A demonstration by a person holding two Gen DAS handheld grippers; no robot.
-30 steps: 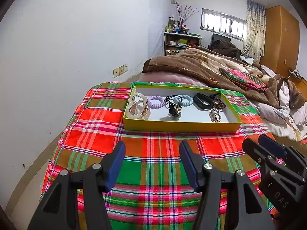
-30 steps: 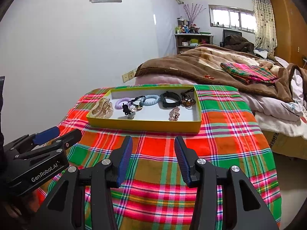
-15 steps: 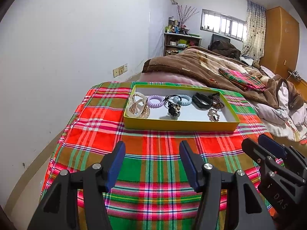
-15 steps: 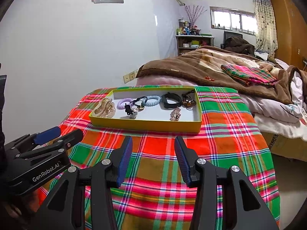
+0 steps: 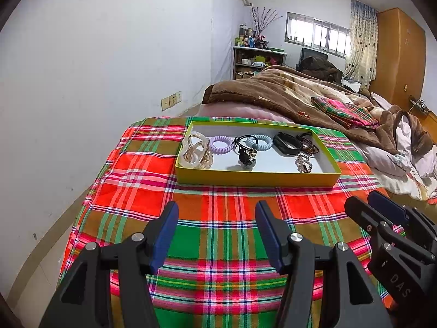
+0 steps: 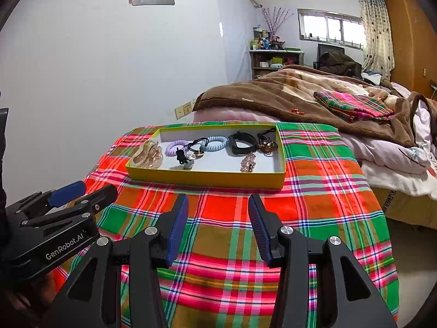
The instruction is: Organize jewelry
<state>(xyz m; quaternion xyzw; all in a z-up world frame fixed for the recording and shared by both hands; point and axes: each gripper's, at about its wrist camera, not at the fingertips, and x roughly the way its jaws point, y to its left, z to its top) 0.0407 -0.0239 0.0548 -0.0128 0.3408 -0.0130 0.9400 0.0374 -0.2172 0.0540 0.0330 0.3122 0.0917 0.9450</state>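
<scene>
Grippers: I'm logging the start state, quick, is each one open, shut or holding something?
Left gripper: open, holding nothing, above the plaid cloth.
Right gripper: open, holding nothing.

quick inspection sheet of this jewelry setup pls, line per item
surface: plaid cloth, bare in front of the tray
job's things: yellow tray holding clear clips, purple coil, blue coil, black tie, black band, beaded pieces
clutter: nothing seen on the cloth
grippers: left gripper and right gripper both open, empty, short of the tray
cables: nothing seen
surroundings: bed with brown blanket, shelf, window, wardrobe
</scene>
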